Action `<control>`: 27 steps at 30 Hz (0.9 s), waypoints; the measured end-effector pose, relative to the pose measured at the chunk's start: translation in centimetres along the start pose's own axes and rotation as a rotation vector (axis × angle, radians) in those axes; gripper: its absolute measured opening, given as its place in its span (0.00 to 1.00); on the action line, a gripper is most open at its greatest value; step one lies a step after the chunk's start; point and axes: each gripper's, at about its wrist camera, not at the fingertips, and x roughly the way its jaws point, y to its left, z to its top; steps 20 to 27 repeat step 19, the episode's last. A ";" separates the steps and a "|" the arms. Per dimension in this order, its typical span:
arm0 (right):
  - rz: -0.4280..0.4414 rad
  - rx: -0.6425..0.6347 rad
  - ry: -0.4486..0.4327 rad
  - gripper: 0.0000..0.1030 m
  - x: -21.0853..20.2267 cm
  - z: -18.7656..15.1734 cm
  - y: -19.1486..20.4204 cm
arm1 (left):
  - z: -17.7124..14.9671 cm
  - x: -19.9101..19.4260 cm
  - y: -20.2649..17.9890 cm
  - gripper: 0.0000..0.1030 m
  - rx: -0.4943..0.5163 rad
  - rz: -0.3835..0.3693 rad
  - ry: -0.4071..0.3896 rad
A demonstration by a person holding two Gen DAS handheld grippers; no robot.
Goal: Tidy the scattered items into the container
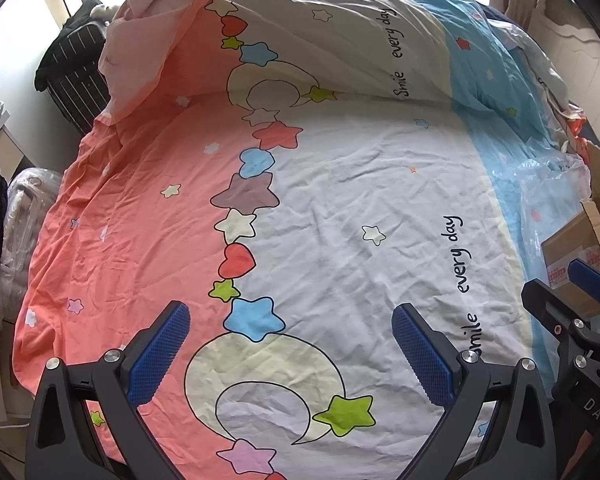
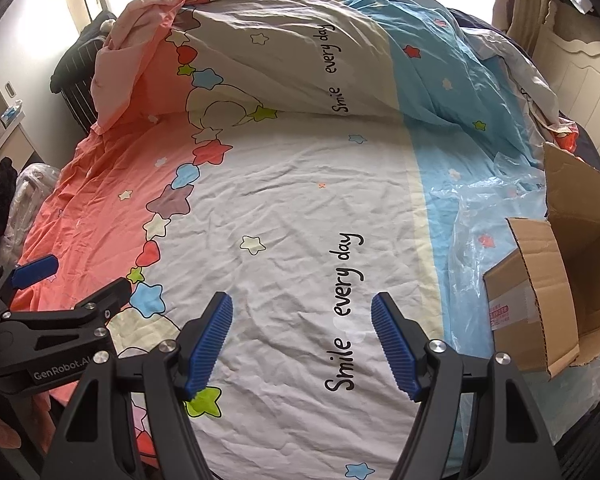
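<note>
An open cardboard box (image 2: 540, 300) with raised flaps stands on the bed at the right, on clear plastic film (image 2: 472, 240); it also shows at the right edge of the left wrist view (image 1: 580, 256). My left gripper (image 1: 290, 320) is open and empty above the sheet's moon print. My right gripper (image 2: 302, 310) is open and empty above the "Smile every day" print, left of the box. Each gripper shows in the other's view: the right one (image 1: 560, 292) and the left one (image 2: 76, 280). No loose items show on the sheet.
The bed sheet (image 2: 280, 208) is pink, white and blue with stars. A bunched duvet (image 2: 280, 52) lies across the far half. A dark striped garment (image 1: 76, 60) and a bagged bundle (image 1: 24, 216) sit at the left. A headboard (image 2: 580, 64) stands at the right.
</note>
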 end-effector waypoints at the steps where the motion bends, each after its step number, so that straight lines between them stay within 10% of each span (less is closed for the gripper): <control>1: -0.006 -0.004 -0.001 0.66 0.0 0.0 0.1 | 0.0 0.1 -0.1 1.00 0.004 0.000 0.003; 27: 0.007 -0.004 0.024 0.66 0.5 0.0 0.0 | -0.2 0.8 -0.4 1.00 0.012 0.013 0.012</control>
